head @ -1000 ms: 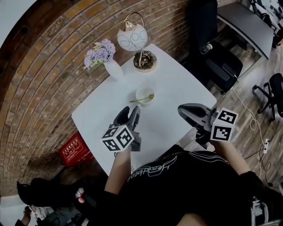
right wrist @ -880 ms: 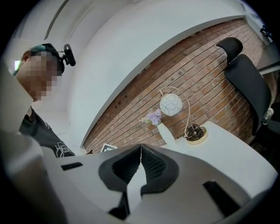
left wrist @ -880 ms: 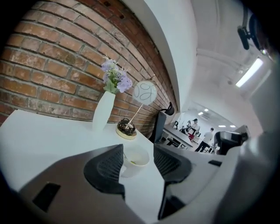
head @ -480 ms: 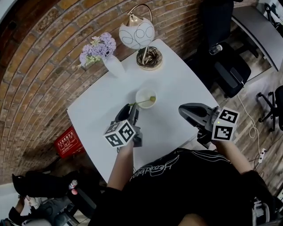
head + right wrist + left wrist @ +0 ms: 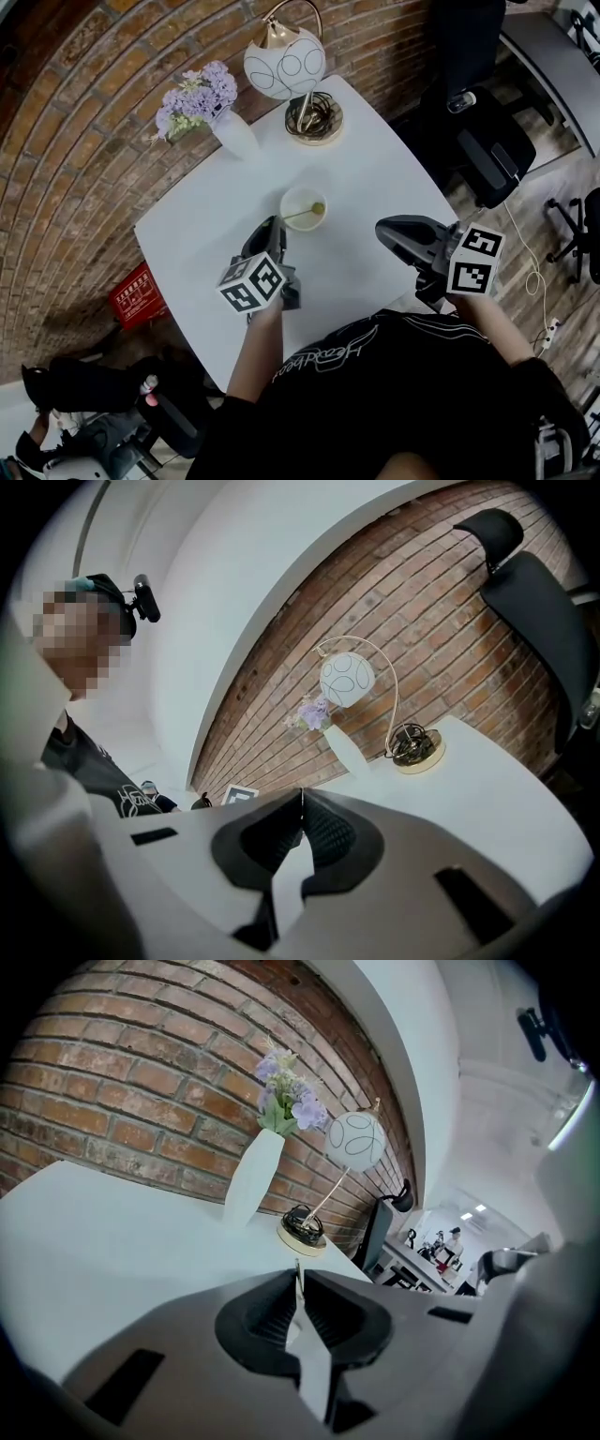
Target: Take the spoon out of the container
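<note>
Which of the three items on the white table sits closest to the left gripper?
The container holding the spoon, right at the tips of the left gripper; the vase and lamp stand farther back near the wall.

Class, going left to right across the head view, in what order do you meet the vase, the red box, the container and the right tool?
Red box → vase → container → right tool.

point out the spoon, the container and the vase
spoon [image 5: 300, 214]: head view, on its thin handle
container [image 5: 302, 189]: head view, on its far rim
vase [image 5: 234, 137]: head view, on its white body
</note>
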A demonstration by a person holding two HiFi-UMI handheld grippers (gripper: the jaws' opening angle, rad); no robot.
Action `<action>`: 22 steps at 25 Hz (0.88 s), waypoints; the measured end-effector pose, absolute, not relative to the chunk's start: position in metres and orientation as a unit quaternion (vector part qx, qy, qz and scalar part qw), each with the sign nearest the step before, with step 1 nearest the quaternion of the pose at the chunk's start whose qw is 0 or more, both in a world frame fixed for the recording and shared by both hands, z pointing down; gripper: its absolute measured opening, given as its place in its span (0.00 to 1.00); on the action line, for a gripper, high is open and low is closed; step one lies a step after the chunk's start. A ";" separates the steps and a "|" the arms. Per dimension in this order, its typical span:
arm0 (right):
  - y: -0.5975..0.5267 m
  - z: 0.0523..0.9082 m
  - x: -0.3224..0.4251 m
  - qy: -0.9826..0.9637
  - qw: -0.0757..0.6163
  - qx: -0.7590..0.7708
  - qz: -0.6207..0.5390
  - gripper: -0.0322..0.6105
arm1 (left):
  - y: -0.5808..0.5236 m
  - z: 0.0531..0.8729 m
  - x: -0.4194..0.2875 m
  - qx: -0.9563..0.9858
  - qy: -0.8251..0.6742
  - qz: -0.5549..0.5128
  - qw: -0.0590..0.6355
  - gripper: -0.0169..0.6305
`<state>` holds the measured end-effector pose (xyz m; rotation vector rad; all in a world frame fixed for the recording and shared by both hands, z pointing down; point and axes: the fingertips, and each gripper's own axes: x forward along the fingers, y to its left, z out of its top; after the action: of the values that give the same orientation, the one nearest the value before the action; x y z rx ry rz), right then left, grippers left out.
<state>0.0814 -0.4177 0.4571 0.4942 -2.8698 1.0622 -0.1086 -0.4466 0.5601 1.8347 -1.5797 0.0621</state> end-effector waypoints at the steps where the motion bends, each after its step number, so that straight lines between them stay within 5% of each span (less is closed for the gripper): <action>1: -0.419 0.459 0.082 -0.925 0.023 0.159 0.344 0.05 | -0.447 0.560 -0.109 0.708 -0.612 0.022 0.351 0.06; 22: -0.410 0.474 0.078 -0.923 0.040 0.148 0.352 0.05 | -0.434 0.525 -0.112 0.716 -0.621 -0.018 0.318 0.04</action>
<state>0.0784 -0.4100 0.4739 0.4542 -2.8286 1.0798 -0.1118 -0.4338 0.5250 1.8840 -1.6337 -0.0472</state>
